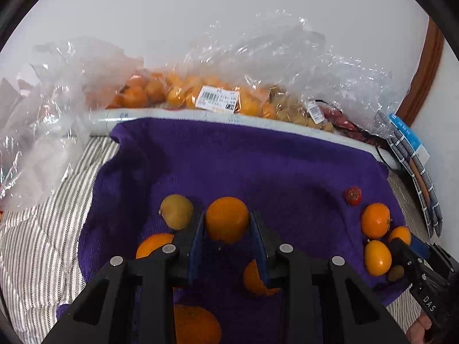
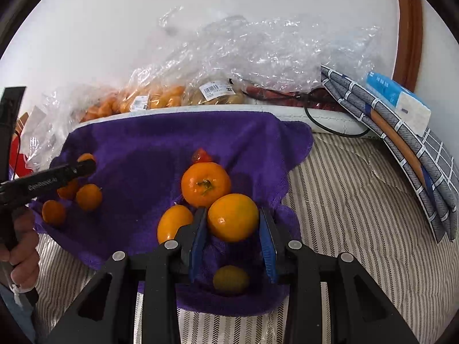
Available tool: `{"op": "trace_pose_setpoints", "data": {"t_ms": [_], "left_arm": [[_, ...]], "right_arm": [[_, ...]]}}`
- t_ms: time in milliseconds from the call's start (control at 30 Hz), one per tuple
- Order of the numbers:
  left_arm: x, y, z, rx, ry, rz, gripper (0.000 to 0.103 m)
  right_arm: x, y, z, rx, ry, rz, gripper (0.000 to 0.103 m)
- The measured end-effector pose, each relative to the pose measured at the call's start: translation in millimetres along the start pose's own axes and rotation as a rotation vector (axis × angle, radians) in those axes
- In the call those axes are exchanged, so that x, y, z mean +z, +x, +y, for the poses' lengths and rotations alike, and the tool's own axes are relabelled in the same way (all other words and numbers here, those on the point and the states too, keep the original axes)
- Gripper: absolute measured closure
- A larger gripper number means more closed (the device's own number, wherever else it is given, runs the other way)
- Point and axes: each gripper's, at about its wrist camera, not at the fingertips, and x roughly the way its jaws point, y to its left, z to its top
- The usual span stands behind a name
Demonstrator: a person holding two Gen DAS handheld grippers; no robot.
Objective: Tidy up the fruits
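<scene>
A purple towel lies on a striped bed and carries loose fruit. My left gripper is shut on an orange, both blue pads against its sides. A greenish-brown fruit and other oranges lie beside it. My right gripper has an orange fruit between its pads; the right pad looks slightly apart from it. A stemmed mandarin, an oval orange fruit, a small red fruit and a greenish fruit lie around it.
Clear plastic bags of oranges and other produce line the back against the white wall. Folded grey checked cloth with a blue-white box leans at the right. The striped bedding surrounds the towel.
</scene>
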Motion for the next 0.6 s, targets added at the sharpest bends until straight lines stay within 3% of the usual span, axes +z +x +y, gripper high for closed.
{"op": "trace_pose_setpoints", "data": {"t_ms": [167, 233, 300, 467, 600], "left_arm": [[0.2, -19.7, 2.1, -0.014, -0.01, 0.015, 0.072], [-4.4, -42.1, -0.3, -0.02, 0.001, -0.014, 0.062], [-11.2, -68.3, -4.0, -0.013, 0.017, -0.051, 0.058], [-32.7, -128.2, -8.6, -0.009, 0.046, -0.113, 0.051], [-56.5, -173.4, -9.4, 0.033, 0.075, -0.167, 0.038]], "right_arm": [[2.6, -20.9, 3.2, -0.028, 0.013, -0.024, 0.058], [3.2, -37.7, 5.9, -0.033, 0.022, -0.044, 0.044], [0.7, -60.8, 10.7, -0.043, 0.027, -0.072, 0.04], [-10.6, -112.3, 24.9, -0.076, 0.016, -0.083, 0.039], [-29.5, -160.7, 36.6, -0.103, 0.006, -0.09, 0.039]]}}
